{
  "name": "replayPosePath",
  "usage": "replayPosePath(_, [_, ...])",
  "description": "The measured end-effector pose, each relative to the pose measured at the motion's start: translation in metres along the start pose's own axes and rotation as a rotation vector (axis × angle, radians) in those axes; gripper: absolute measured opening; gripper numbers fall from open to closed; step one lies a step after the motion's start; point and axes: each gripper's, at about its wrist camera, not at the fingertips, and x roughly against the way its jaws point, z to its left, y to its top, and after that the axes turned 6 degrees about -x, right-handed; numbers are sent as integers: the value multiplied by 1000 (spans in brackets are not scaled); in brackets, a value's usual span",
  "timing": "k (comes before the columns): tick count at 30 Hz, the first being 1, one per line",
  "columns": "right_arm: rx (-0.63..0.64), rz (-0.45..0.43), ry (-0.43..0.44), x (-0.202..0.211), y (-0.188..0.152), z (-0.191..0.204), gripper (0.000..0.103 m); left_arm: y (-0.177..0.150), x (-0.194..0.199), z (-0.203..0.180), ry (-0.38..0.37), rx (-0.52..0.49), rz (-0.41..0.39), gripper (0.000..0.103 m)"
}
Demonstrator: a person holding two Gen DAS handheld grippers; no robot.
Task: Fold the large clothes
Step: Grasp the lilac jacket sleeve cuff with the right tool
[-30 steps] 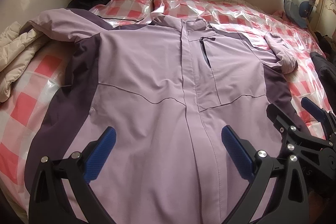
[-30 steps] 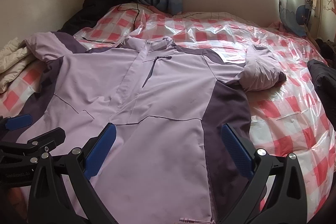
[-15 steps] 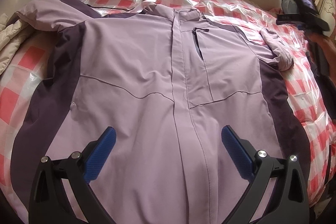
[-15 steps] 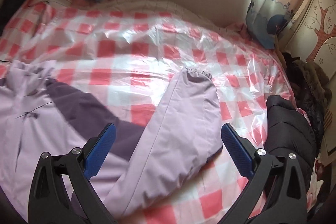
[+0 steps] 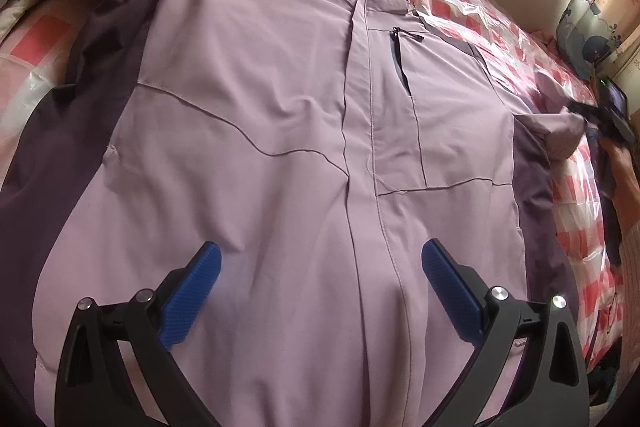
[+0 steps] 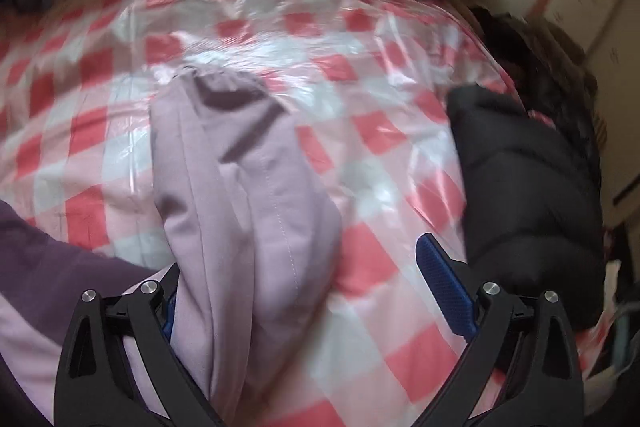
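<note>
The lilac zip-front jacket with dark purple side panels [image 5: 280, 131] lay face up, spread flat on the bed under a red-and-white checked cover sheathed in clear plastic [image 6: 380, 131]. Its chest pocket zip [image 5: 398, 59] stood partly open; I could not see inside. My left gripper [image 5: 320, 267] hovered wide open over the hem, holding nothing. My right gripper [image 6: 304, 267] was spread around the jacket's lilac sleeve [image 6: 240, 187], whose cloth hid the left pad; that view was blurred. A black puffy coat [image 6: 528, 187] lay just beside.
</note>
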Motion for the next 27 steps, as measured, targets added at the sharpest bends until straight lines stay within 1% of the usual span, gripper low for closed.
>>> replayPosePath(1, [-90, -2, 58, 12, -17, -39, 96, 0, 2, -2, 0, 0, -10, 96])
replayPosePath(2, [-159, 17, 128, 23, -37, -71, 96, 0, 5, -3, -3, -3, -17, 96])
replayPosePath(4, [-270, 59, 298, 40, -80, -117, 96, -1, 7, -7, -5, -11, -22, 96])
replayPosePath(6, [-321, 98, 419, 55, -113, -138, 96, -1, 8, -8, -8, -13, -21, 96])
replayPosePath(8, [-404, 115, 529, 60, -129, -156, 96, -2, 8, -11, 0, -22, -21, 96])
replayPosePath(9, [-446, 122, 573, 58, -130, -162, 96, -3, 9, -11, 5, -24, -22, 96])
replayPosePath(11, [-493, 127, 599, 54, -120, -169, 96, -2, 10, -9, 2, -18, -24, 96])
replayPosePath(13, [-548, 145, 685, 43, -106, -174, 96, -1, 12, -6, -4, -15, -28, 96])
replayPosePath(15, [-671, 150, 743, 31, -97, -184, 96, 0, 14, -4, -3, -17, -31, 96])
replayPosePath(17, [-792, 167, 782, 15, -97, -192, 96, 1, 13, -3, -2, -9, -31, 96])
replayPosePath(18, [-828, 163, 807, 8, -95, -191, 90, 1, 12, -2, -8, -2, -26, 96])
replayPosePath(19, [-832, 148, 823, 5, -90, -188, 58, 2, 11, 0, -20, 6, -22, 96])
replayPosePath(20, [-810, 149, 835, 1, -78, -180, 37, 2, 11, 0, -30, 12, -22, 96])
replayPosePath(21, [-771, 141, 852, 7, -65, -170, 16, 3, 12, 1, -40, 22, -31, 96])
replayPosePath(23, [-631, 65, 856, 36, -22, -144, 12, 5, 17, 2, -47, 36, -58, 96])
replayPosePath(25, [-493, -54, 898, 80, 32, -120, 10, 9, 20, 0, -51, 48, -86, 96])
replayPosePath(27, [-378, -174, 942, 125, 88, -99, 9, 14, 22, -3, -77, 72, -120, 96])
